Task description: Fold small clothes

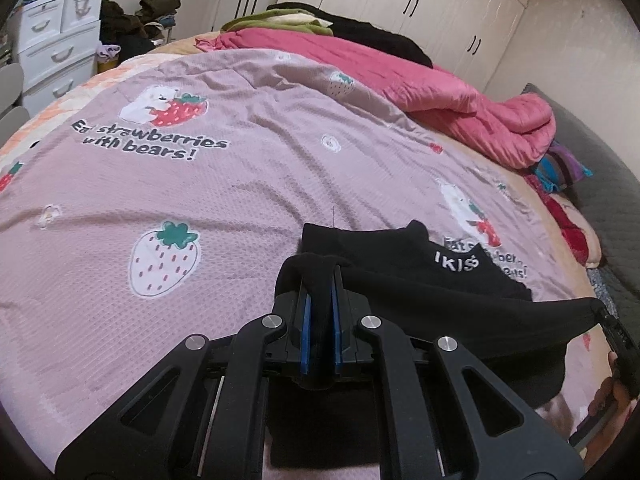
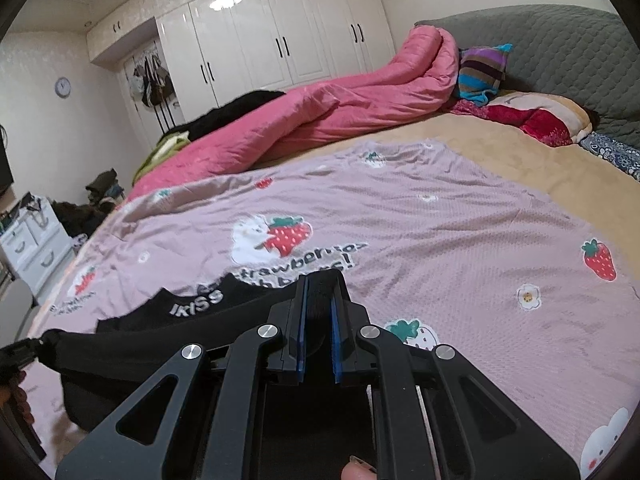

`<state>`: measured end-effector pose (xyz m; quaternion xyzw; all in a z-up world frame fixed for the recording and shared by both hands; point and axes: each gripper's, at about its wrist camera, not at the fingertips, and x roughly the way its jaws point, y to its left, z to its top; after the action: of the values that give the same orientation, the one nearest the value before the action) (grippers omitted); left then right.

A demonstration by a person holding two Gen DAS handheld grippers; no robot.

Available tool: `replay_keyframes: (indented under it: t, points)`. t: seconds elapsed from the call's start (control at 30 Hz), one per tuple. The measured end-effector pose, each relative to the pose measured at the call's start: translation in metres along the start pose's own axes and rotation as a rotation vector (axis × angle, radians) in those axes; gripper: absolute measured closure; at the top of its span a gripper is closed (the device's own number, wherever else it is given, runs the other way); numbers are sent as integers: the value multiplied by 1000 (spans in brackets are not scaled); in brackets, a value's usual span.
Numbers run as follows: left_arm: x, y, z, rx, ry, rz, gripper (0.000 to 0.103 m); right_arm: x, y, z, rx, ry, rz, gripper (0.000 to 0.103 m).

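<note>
The black garment [image 1: 436, 296] hangs stretched sideways between the left gripper [image 1: 320, 276] and right gripper [image 2: 319, 292], each with jaws pinching one corner, its lettered far edge resting ahead on the bed's strawberry blanket [image 1: 240, 184].

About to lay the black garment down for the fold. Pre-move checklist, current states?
1. Left gripper shut on the black garment: ok.
2. Right gripper shut on it: ok.
3. Edge between grips stretched, not sagging: ok.
4. Far part with white lettering resting on the pink strawberry sheet: ok.
5. Sheet ahead free of other items: ok; pink quilt lies further back.
6. Near hanging part free of twists: cannot tell, hidden below grippers.
</note>
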<state>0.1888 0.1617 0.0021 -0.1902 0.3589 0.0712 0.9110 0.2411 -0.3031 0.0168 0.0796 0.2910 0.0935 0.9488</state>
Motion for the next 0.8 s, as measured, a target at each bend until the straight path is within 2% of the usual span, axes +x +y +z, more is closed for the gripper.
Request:
replay_keyframes:
  t: [0.33, 0.37, 0.43, 0.47, 0.63, 0.8]
  points:
    - [15, 0, -5, 4, 20, 18, 97, 29, 2, -21, -14, 71, -45, 93]
    - [14, -1, -6, 6, 15, 24, 96, 29, 2, -21, -12, 74, -52, 90]
    - [6, -3, -5, 19, -6, 38, 81, 27, 0, -22, -5, 67, -60, 77]
    - [4, -3, -4, 19, -13, 37, 80, 24, -1, -22, 0, 62, -60, 75]
    - [-15, -12, -3, 48, -45, 35, 80, 10, -3, -22, -2, 43, -51, 70]
    - [-30, -28, -14, 112, -52, 20, 80, -6, 5, -23, -38, 47, 7, 68]
